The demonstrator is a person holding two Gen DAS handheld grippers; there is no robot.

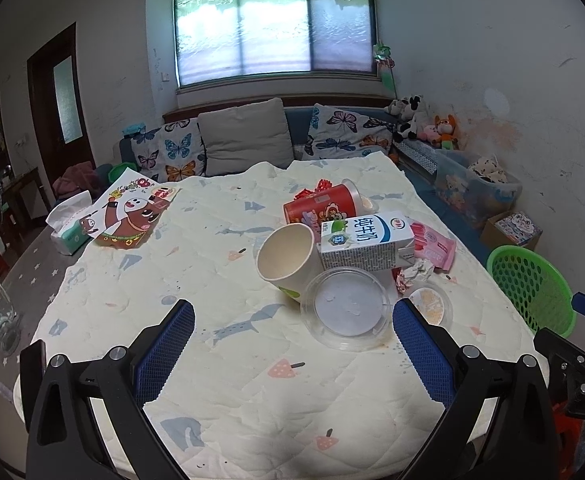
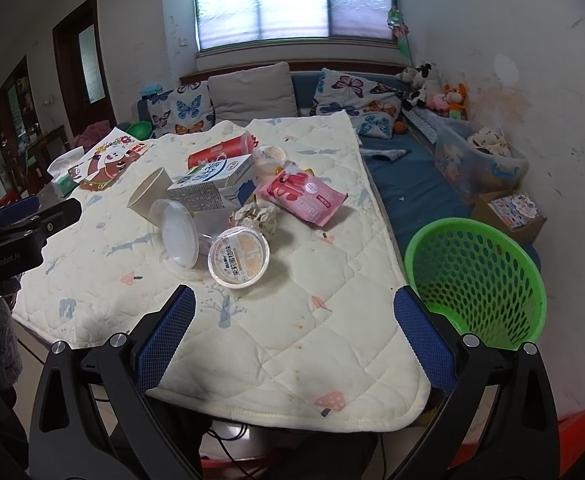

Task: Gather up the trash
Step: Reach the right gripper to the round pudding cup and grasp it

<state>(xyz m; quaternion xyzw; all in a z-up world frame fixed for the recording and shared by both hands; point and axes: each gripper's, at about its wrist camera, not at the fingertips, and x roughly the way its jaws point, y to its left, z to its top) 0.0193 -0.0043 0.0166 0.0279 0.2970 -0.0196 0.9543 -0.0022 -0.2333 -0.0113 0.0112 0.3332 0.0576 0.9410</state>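
Trash lies heaped on the quilted table cover (image 1: 220, 264): a tipped paper cup (image 1: 286, 256), a milk carton (image 1: 366, 242), a red tub (image 1: 320, 204), a clear plastic lid (image 1: 346, 312), a small pudding cup (image 2: 238, 258), crumpled paper (image 2: 254, 216) and a pink wrapper (image 2: 304, 194). A green mesh basket (image 2: 474, 276) stands off the table's right edge. My left gripper (image 1: 292, 314) is open, just short of the clear lid. My right gripper (image 2: 294, 300) is open over the cover's near edge, holding nothing.
A tissue pack (image 1: 68, 226) and a cartoon sheet (image 1: 128, 212) lie at the table's far left. A sofa with cushions (image 1: 244, 140) runs behind. Storage bins and a cardboard box (image 2: 510, 210) sit along the right wall.
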